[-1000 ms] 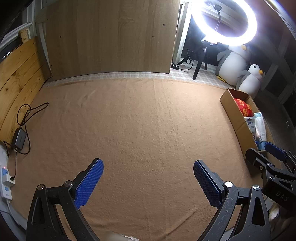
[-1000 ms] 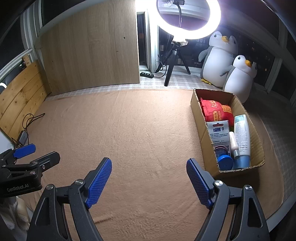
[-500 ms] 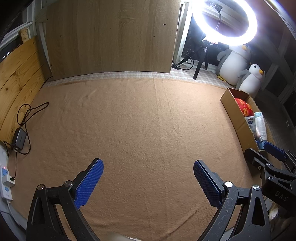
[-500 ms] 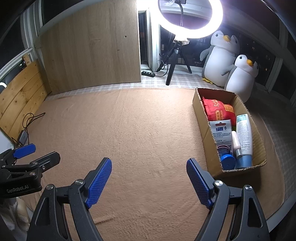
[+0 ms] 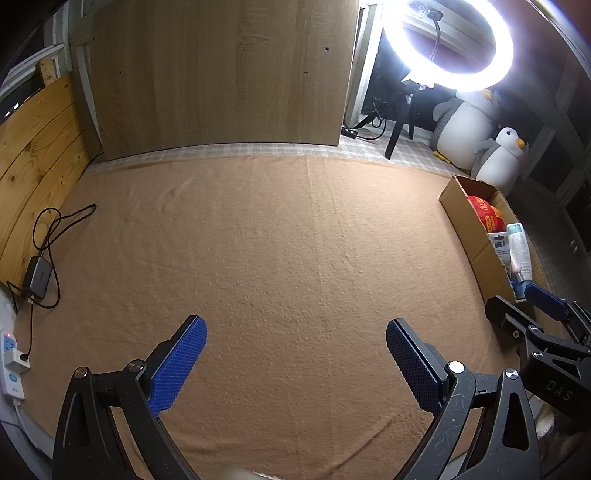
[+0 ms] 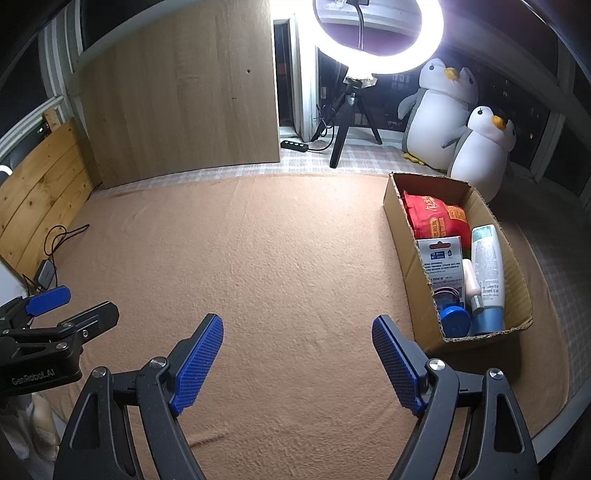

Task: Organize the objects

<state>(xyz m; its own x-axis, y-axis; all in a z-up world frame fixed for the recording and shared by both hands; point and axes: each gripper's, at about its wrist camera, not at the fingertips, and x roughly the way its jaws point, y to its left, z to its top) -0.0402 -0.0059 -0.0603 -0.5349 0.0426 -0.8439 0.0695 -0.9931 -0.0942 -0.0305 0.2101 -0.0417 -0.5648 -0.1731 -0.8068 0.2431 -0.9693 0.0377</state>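
Observation:
A cardboard box (image 6: 406, 254) stands on the tan blanket (image 6: 277, 258) at the right. Inside lie a red snack bag (image 6: 432, 216), a white carded packet (image 6: 441, 264), a white-and-blue bottle (image 6: 487, 266), a small pale tube (image 6: 471, 282) and a blue round lid (image 6: 455, 319). The box (image 5: 476, 236) also shows at the right edge of the left wrist view. My right gripper (image 6: 297, 334) is open over bare blanket, left of the box's near corner. My left gripper (image 5: 295, 341) is open too, with nothing between its fingers. Each gripper appears at the edge of the other's view.
A wooden board (image 6: 184, 96) leans at the back, and slatted wood panels (image 5: 33, 162) line the left. A black adapter with cable (image 5: 38, 277) and a white power strip (image 5: 11, 365) lie at the left edge. A ring light (image 6: 376, 33) on a tripod and two plush penguins (image 6: 443, 114) stand behind.
Both views have shifted very slightly; the box sits a little further right in the right wrist view. Both grippers stay open and hold nothing.

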